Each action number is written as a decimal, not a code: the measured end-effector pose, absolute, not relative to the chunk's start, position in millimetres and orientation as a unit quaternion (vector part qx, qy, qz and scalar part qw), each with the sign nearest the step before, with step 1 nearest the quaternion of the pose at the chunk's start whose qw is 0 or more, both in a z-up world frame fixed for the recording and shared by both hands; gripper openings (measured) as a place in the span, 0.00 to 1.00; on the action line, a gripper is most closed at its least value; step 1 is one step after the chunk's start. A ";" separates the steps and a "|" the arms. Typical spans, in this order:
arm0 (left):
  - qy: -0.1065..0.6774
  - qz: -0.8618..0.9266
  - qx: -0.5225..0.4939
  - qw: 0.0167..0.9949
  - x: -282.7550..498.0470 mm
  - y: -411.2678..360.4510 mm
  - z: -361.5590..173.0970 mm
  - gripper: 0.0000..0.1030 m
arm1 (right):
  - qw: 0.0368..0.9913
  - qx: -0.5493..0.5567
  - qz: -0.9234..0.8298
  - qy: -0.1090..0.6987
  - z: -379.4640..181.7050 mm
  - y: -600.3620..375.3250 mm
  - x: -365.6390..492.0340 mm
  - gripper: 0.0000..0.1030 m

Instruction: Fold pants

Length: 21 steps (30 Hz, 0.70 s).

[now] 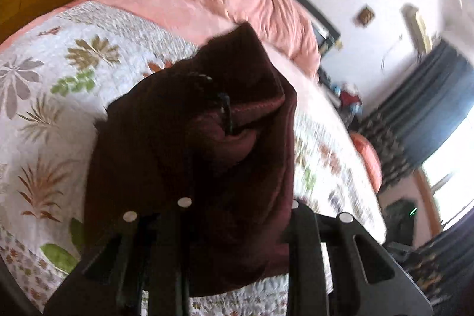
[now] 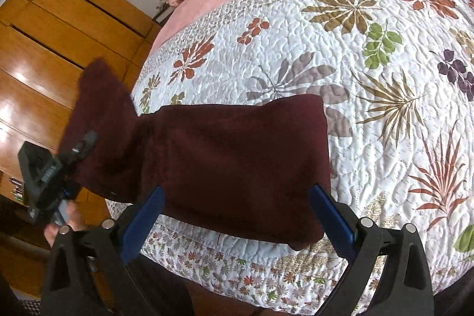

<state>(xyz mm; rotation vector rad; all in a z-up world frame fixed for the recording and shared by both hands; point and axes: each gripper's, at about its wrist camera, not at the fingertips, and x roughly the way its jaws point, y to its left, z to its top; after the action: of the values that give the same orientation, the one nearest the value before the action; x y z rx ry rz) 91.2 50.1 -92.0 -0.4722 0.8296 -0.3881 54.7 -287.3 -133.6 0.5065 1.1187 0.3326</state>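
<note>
Right wrist view shows the maroon pants (image 2: 237, 156) lying folded across the near edge of the floral quilt (image 2: 340, 55), with the right gripper (image 2: 237, 215) spread wide, its blue pads (image 2: 145, 215) either side of the cloth and not pinching it. At the left, the left gripper (image 2: 71, 156) lifts one end; in its own view a bunch of fabric (image 1: 207, 144) fills its fingers, clamped on it
</note>
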 end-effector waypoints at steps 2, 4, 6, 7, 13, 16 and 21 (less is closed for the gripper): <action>0.418 -0.189 -0.205 0.864 91.6 35.6 -106.5 0.23 | 0.804 0.237 0.156 0.522 -133.8 -286.7 53.6 0.96; 0.449 -0.188 -0.179 0.855 93.5 18.0 -127.7 0.23 | 0.804 0.235 0.157 0.523 -134.1 -285.4 52.9 0.96; 0.478 -0.182 -0.154 0.846 93.5 2.8 -152.2 0.24 | 0.805 0.232 0.159 0.522 -133.7 -283.7 52.3 0.96; 0.484 -0.179 -0.144 0.844 94.9 -0.5 -160.4 0.24 | 0.805 0.232 0.160 0.522 -133.2 -283.3 51.6 0.96; 0.496 -0.200 -0.132 0.835 91.8 -8.9 -166.3 0.56 | 0.799 0.238 0.163 0.528 -136.4 -280.1 51.9 0.96; 0.517 -0.224 -0.167 0.809 89.1 -0.1 -151.9 0.89 | 0.798 0.236 0.172 0.528 -134.1 -274.1 53.8 0.96; 0.510 -0.233 -0.261 0.786 74.4 39.4 -129.0 0.90 | 0.784 0.248 0.204 0.531 -132.1 -257.1 61.3 0.96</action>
<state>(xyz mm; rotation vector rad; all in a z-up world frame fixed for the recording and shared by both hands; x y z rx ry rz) 74.4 39.4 -129.0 -0.5634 1.1008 -0.5019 61.3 -257.1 -132.1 0.5350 1.1450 0.4405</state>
